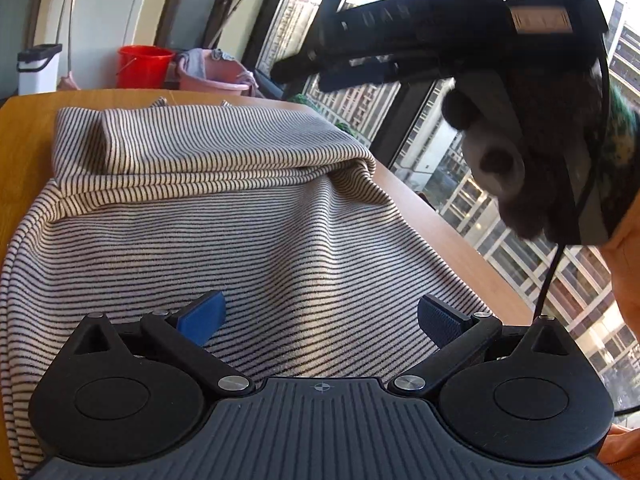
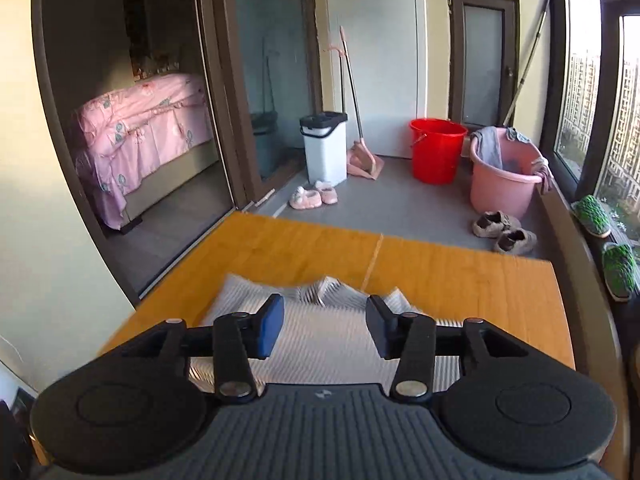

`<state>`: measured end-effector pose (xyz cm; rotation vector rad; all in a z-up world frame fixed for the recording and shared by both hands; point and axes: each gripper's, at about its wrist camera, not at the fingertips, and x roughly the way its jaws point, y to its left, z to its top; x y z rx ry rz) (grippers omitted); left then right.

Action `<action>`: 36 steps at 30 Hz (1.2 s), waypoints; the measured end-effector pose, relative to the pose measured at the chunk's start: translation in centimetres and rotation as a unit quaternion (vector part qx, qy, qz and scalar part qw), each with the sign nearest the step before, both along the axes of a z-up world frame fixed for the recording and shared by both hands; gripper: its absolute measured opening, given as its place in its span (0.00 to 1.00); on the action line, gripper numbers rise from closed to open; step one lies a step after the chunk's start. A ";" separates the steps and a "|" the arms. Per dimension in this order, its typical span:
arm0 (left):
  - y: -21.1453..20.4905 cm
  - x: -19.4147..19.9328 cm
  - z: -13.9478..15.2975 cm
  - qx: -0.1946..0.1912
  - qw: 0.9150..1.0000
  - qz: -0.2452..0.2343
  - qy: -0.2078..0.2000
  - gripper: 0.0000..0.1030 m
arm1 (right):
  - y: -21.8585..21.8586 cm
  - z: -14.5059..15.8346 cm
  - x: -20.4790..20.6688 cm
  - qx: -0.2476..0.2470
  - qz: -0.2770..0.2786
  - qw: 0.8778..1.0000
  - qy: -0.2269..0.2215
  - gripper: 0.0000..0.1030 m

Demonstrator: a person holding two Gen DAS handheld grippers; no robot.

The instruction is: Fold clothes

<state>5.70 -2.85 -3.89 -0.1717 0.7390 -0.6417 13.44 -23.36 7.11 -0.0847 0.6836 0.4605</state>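
Observation:
A striped garment (image 1: pixel 224 216), cream with thin dark lines, lies on the wooden table (image 1: pixel 24 128), its far part folded over into a thick band. My left gripper (image 1: pixel 320 318) hovers low over the near cloth, open wide, with nothing between its blue pads. In the right wrist view the same striped garment (image 2: pixel 328 340) lies blurred below my right gripper (image 2: pixel 325 326), which is open above it with empty space between the fingers. Seen from the left wrist, the right gripper's black body (image 1: pixel 420 36) hangs high at the upper right.
The table (image 2: pixel 460 280) runs along a window sill at the right. On the floor beyond stand a red bucket (image 2: pixel 437 150), a pink basin (image 2: pixel 502 180), a white bin (image 2: pixel 324 146), a dustpan and slippers. A person's orange sleeve (image 1: pixel 628 272) is at the right edge.

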 end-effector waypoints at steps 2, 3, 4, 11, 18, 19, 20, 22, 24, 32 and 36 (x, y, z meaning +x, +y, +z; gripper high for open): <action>0.1 0.0 0.0 -0.001 1.000 0.000 0.000 1.00 | -2.0 -2.2 -1.2 -0.002 -0.010 1.000 0.020 0.57; 0.1 0.0 0.0 0.001 1.000 0.001 -0.001 1.00 | -3.0 -3.2 -1.8 0.003 -0.016 0.999 0.031 0.60; 0.0 -0.1 0.0 0.003 1.000 0.001 -0.002 1.00 | -4.0 -4.1 -2.3 0.010 -0.024 0.999 0.040 0.66; 0.0 0.4 0.1 -0.001 1.000 -0.002 0.004 1.00 | -8.1 -9.6 -3.4 0.093 -0.032 0.992 0.073 0.96; 4.4 1.5 4.1 -0.038 0.995 0.084 -0.039 1.00 | -8.7 -10.2 -3.6 0.128 -0.022 0.990 0.061 1.00; 4.9 2.2 4.8 -0.032 0.992 0.108 -0.054 0.99 | -9.0 -10.3 -3.6 0.138 -0.023 0.988 0.060 1.00; 5.3 2.9 5.5 -0.026 0.989 0.131 -0.068 0.98 | -9.2 -10.4 -3.7 0.146 -0.024 0.987 0.059 1.00; 5.1 4.9 6.2 0.008 0.985 0.154 -0.079 0.76 | -9.3 -10.4 -3.7 0.154 -0.027 0.986 0.057 1.00; 4.3 7.4 5.8 0.053 0.980 0.177 -0.074 0.71 | -9.3 -10.5 -3.7 0.154 -0.029 0.986 0.055 1.00; 2.2 11.6 3.0 0.094 0.977 0.190 -0.020 0.67 | -9.3 -10.4 -3.8 0.151 -0.032 0.987 0.049 1.00; 2.2 11.1 1.9 0.102 0.977 0.185 -0.026 0.65 | -9.5 -10.4 -3.7 0.162 -0.034 0.985 0.050 1.00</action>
